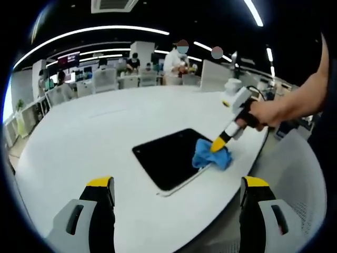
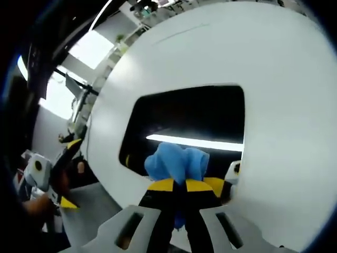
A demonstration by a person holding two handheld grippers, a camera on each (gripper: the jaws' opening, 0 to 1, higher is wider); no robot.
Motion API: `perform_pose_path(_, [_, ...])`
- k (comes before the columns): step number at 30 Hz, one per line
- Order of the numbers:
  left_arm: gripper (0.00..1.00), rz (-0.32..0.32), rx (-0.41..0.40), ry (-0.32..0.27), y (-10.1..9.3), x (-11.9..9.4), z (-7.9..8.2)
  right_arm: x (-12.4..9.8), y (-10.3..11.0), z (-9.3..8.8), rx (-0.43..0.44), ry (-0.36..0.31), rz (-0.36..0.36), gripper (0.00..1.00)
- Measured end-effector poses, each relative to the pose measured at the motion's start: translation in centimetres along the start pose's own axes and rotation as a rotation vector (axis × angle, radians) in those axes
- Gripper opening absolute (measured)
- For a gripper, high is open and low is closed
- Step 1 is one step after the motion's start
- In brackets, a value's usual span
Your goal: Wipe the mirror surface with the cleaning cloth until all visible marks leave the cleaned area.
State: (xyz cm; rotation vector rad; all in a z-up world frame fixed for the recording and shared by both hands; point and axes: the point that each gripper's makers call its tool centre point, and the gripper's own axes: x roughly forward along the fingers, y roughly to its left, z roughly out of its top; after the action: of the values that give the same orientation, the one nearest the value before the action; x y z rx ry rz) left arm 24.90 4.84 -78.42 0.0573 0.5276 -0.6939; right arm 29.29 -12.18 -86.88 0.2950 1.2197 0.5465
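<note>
Blue cloth (image 2: 176, 161) on unmarked mirror (image 2: 205, 113)

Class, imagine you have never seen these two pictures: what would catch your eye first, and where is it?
First, the bright blue cleaning cloth pinched in the right gripper, pressed on the near right corner of the dark mirror. The mirror lies flat on the white table near its edge and reflects a ceiling light strip. The left gripper hangs open above the table.

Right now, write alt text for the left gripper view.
The right gripper presses a blue cloth onto a dark rectangular mirror lying on a white table. The left gripper hangs open in the foreground.
</note>
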Motion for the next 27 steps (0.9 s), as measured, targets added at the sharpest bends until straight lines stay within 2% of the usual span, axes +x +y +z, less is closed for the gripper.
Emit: perform_pose_path(27, [1.0, -0.022, 0.004, 0.013, -0.4, 0.3, -0.3, -1.6, -2.8, -0.2, 0.023, -0.02, -0.036, 0.0])
